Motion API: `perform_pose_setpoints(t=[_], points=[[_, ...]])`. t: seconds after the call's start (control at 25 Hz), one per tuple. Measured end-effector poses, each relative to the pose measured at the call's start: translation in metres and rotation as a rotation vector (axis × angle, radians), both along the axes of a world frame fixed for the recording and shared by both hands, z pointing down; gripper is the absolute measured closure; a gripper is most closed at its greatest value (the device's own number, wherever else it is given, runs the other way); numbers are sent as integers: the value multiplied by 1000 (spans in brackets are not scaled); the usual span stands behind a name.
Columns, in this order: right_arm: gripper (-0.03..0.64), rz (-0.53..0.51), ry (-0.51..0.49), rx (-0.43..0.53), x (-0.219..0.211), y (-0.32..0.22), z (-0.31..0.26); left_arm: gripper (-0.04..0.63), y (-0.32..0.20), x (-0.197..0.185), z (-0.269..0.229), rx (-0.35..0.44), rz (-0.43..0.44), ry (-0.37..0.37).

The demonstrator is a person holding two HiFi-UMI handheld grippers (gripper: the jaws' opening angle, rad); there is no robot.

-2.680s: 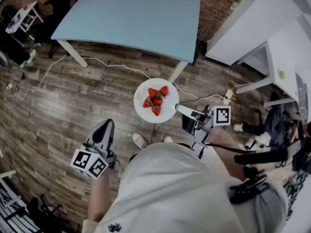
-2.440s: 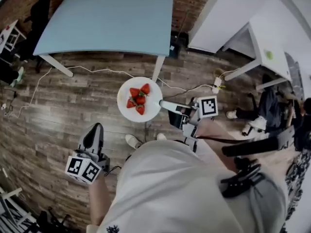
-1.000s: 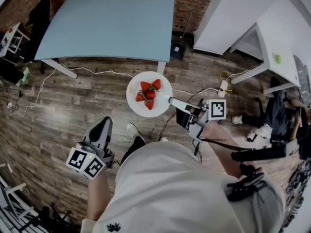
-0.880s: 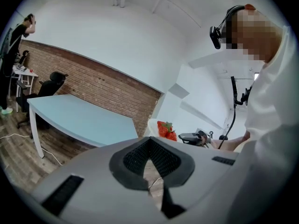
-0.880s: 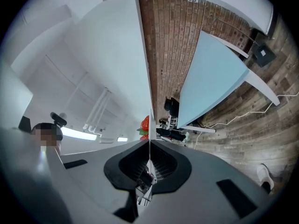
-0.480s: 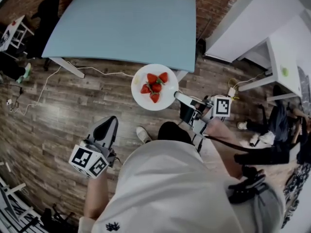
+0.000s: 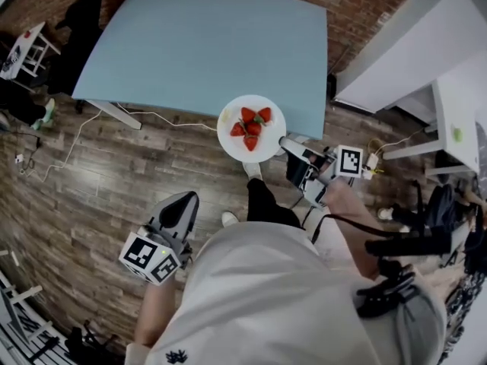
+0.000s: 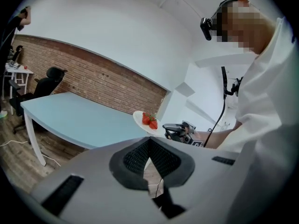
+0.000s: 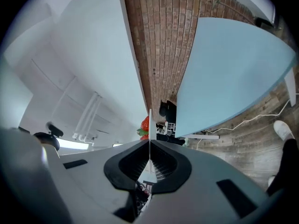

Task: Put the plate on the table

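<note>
A white plate carrying several strawberries hangs in the air at the near edge of the light blue table, partly over it. My right gripper is shut on the plate's right rim; in the right gripper view the plate shows edge-on between the closed jaws, a strawberry beside it. My left gripper is low at the left, shut and holding nothing. The left gripper view shows the plate with strawberries beyond the table.
A wooden floor with a white cable lies below. White desks stand at the right, a black chair and a small white table at the left. A brick wall is behind the blue table.
The plate has travelled forward from over the floor to the table's near edge, carried by my right gripper. The person has stepped closer to the table. My left gripper stayed low.
</note>
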State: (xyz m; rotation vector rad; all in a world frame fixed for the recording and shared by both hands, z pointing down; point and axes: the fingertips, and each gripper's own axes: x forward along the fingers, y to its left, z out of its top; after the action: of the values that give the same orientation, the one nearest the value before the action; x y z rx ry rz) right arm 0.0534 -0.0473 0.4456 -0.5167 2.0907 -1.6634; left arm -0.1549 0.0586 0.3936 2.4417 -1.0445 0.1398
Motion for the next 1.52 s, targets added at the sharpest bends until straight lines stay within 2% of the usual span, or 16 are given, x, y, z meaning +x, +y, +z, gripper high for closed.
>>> perform_pose_setpoints(t=[0.44,0.64,1.12,1.52], points=[[601,-44,9,-16,16,-187,17,595,-149,31,-15,1,-47,-61],[600,-38,22,-41,33,-261,34,595,-200,45,-20,-12,-71,-90],[601,49,71,-153,77,-416,121,595,-288,60,-17,-51,-147,-141],[601,132,116,-252,88,-467,184,595,-298,50,-18,-88,-189,-170]])
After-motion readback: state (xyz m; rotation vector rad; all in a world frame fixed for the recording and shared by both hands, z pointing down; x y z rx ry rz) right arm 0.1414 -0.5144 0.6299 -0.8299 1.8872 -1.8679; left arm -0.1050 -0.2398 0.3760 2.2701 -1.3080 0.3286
